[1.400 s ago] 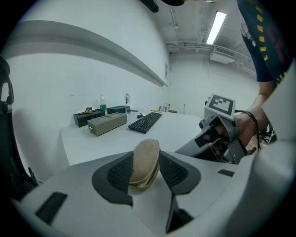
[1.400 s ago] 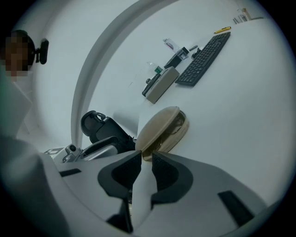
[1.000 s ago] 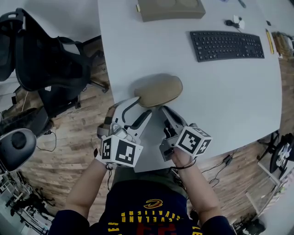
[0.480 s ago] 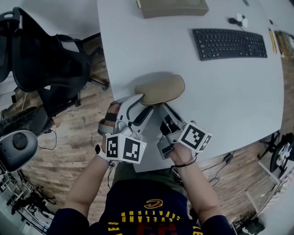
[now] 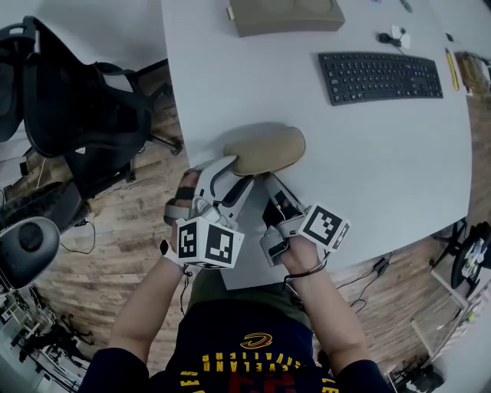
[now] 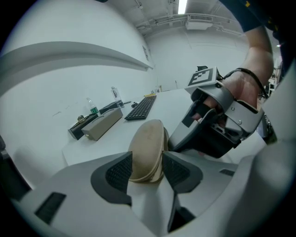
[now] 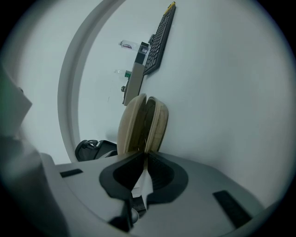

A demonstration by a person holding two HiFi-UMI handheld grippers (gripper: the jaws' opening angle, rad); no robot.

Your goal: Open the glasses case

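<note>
A tan oval glasses case (image 5: 265,149) lies on the white table (image 5: 383,169) near its front left edge. My left gripper (image 5: 234,175) is shut on the case's near end; in the left gripper view the case (image 6: 148,147) sits squeezed between the two dark pads (image 6: 119,173). My right gripper (image 5: 270,184) comes in from the right, its jaws shut with the tips together at the seam of the case (image 7: 142,122). A thin dark gap shows between the case's two halves there. I cannot see whether a lip is pinched by the right gripper (image 7: 145,159).
A black keyboard (image 5: 380,75) lies at the back right and a flat tan box (image 5: 285,14) at the far edge. A black office chair (image 5: 77,100) stands on the wooden floor left of the table. Small items (image 5: 393,36) lie beyond the keyboard.
Both grippers stay at the case with only slight shifts. The case has not moved on the table.
</note>
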